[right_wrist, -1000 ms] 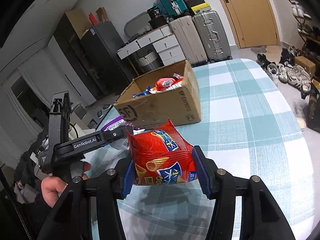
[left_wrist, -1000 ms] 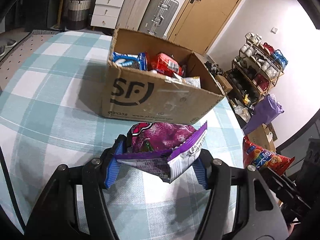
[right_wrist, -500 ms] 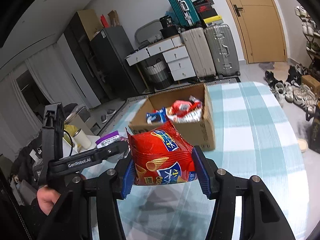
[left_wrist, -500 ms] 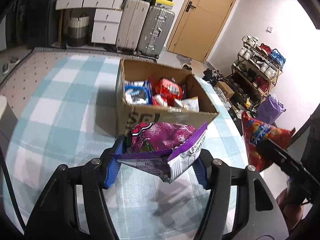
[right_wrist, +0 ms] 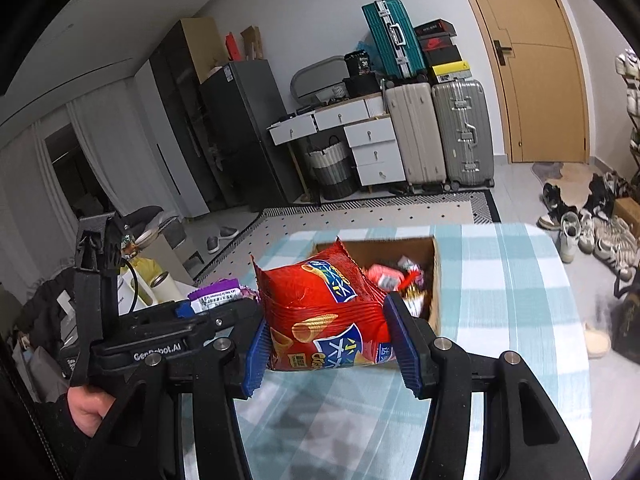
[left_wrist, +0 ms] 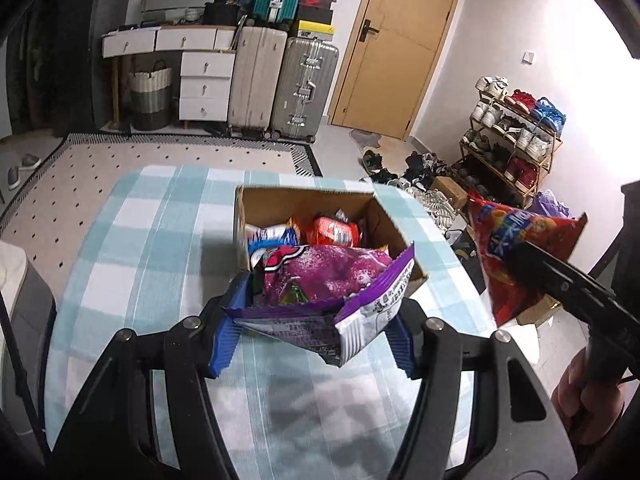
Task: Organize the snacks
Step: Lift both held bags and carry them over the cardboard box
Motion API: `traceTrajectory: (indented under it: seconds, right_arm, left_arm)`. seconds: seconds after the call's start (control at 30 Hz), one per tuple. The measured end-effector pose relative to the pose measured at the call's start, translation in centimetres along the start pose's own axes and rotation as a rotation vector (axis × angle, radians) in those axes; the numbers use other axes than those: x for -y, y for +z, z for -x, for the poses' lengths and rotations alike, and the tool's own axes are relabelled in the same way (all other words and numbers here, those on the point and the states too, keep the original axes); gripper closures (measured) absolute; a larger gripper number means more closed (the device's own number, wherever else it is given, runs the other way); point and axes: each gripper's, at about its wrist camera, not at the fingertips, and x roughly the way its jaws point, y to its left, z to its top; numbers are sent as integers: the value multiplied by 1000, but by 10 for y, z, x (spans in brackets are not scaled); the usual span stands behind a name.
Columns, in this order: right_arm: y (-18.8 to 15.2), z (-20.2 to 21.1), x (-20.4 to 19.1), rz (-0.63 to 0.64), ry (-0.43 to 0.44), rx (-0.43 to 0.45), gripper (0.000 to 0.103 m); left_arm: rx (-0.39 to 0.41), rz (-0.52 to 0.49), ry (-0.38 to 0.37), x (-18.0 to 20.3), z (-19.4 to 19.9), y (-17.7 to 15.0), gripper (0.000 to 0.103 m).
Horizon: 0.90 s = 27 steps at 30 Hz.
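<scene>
My left gripper (left_wrist: pixel 314 334) is shut on a purple snack bag (left_wrist: pixel 320 284) and holds it high above the table, just short of an open cardboard box (left_wrist: pixel 304 200) with several snack packs inside. My right gripper (right_wrist: pixel 330 354) is shut on a red chip bag (right_wrist: pixel 320 312), also raised, with the box (right_wrist: pixel 434 276) just beyond it. The red bag (left_wrist: pixel 516 248) shows at the right of the left wrist view. The purple bag's edge (right_wrist: pixel 218 294) shows at the left of the right wrist view.
The table has a teal and white checked cloth (left_wrist: pixel 160 248). Suitcases (left_wrist: pixel 304 88) and white drawers (left_wrist: pixel 204 84) stand against the far wall. A shoe rack (left_wrist: pixel 516 128) and loose shoes are to the right. A cup (right_wrist: pixel 166 286) stands left of the table.
Both grippers have risen with their bags and now look down into the box from higher up. The box appears smaller and farther below.
</scene>
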Motion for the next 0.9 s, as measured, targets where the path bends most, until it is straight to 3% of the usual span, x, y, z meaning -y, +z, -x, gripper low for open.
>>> traceTrajectory:
  seconds: [0.33, 0.6, 0.9]
  right_arm:
    - [42, -30, 5, 23, -9, -15, 49]
    - [65, -59, 15, 25, -15, -25, 49]
    - [82, -103, 33, 15, -42, -53, 49]
  left_arm:
    - [1, -72, 27, 14, 3, 43, 44]
    - [-11, -103, 33, 22, -17, 72, 44]
    - [-89, -95, 3, 11, -92, 94, 44]
